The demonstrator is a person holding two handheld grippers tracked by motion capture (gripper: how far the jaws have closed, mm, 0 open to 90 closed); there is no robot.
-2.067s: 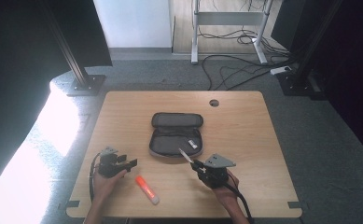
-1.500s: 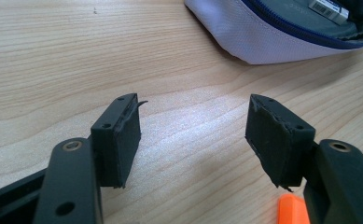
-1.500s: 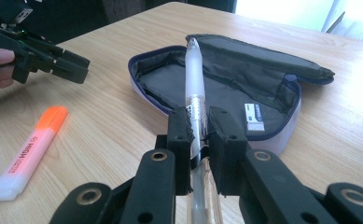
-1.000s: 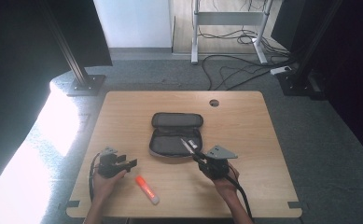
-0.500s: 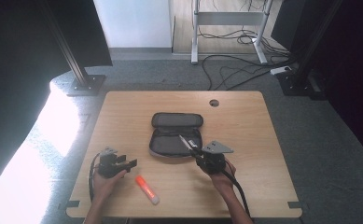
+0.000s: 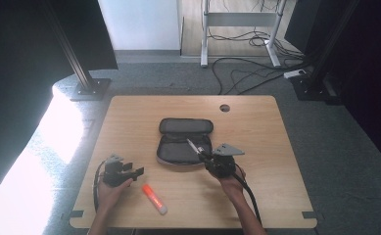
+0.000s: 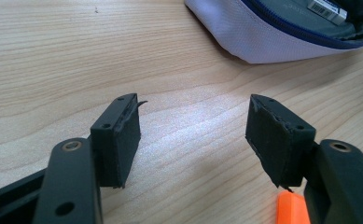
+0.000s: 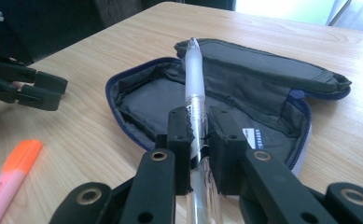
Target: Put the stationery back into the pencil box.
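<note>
The right tongs [image 8: 198, 128] are clamped on a clear, frosted pen [image 8: 192, 74], their pads pressed to either side of its barrel. The pen juts forward from the grip with its tip over the open pencil case [image 8: 244, 100]. In the high view the same right tongs [image 6: 203, 155] sit at the near right edge of the pencil case [image 6: 180, 147], the pen [image 6: 194, 146] slanting over its open lower half.

The left tongs [image 7: 193, 135] stand wide apart with nothing between the pads — only bare bench [image 7: 76, 56] shows in the gap. From above, the left tongs [image 6: 135, 172] rest well to the near left of the case, held low in the left hand [image 6: 110, 192].

An orange highlighter [image 6: 154, 199] lies on the bench on the near side of the case, between the two hands (in the left gripper view just its orange end shows, cut off by the frame). The lower part of the pen's barrel is hidden behind the jaws, and the print on the white label inside the case is too small to read.

Counted: two tongs, one pen, one highlighter, one pencil case.
</note>
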